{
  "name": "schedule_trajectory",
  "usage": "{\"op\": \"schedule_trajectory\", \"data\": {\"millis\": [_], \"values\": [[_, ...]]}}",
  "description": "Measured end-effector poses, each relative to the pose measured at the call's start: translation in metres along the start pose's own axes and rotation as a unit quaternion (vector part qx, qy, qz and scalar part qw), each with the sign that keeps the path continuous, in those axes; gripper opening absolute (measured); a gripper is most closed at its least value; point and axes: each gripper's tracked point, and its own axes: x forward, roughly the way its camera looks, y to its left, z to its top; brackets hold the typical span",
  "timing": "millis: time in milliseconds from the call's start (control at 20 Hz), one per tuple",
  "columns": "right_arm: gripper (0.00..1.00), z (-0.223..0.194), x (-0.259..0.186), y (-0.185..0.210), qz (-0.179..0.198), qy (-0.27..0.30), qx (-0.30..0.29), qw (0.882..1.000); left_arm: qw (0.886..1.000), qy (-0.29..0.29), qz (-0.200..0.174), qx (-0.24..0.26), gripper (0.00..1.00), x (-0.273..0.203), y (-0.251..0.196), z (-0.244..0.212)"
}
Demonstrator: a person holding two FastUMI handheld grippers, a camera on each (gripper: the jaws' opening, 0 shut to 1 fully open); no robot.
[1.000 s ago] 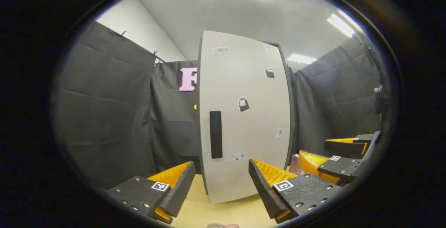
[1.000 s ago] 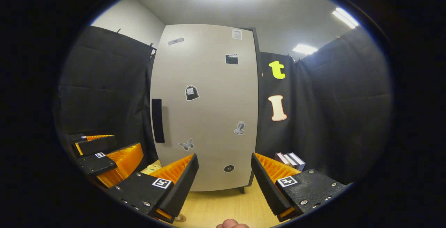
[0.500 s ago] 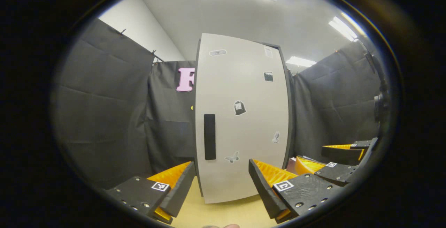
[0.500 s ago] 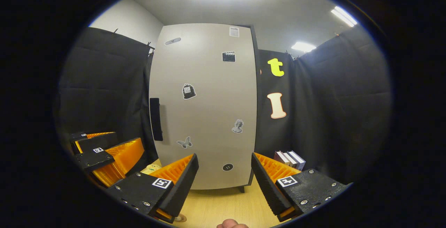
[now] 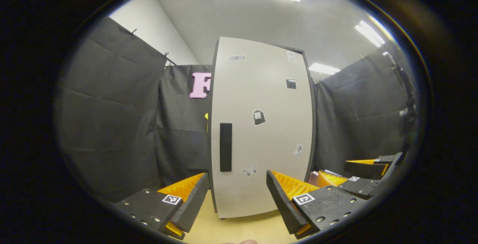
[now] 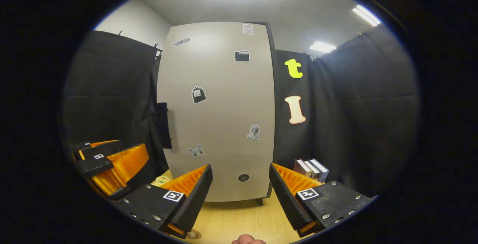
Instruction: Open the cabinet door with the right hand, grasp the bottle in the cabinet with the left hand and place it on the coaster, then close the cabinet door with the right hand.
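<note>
Since the earlier frame, I am advancing my wide-open right gripper toward the closed cabinet door; my left gripper is also wide, holding nothing, facing the handle.

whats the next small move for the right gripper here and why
Probably move the right gripper forward and toward the black handle on the cabinet door. The door looks shut, both grippers are open and short of it, and the handle sits off to the side of the right gripper's fingers.

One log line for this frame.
cabinet door: closed | handle: untouched | left gripper: open | right gripper: open, short of door
</note>
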Motion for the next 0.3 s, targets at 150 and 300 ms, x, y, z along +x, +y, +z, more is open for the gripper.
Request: {"op": "schedule_trajectory", "data": {"millis": [150, 300], "values": [[0.94, 0.0012, 0.0007, 0.0012, 0.0, -0.002, -0.003, 1.0, 1.0, 0.001, -0.002, -0.004, 0.92, 0.0025, 0.0002, -0.0001], [0.94, 0.0016, 0.0, 0.0025, -0.001, -0.001, -0.004, 1.0, 1.0, 0.001, -0.007, -0.002, 0.92, 0.0013, -0.0022, -0.0014]]}}
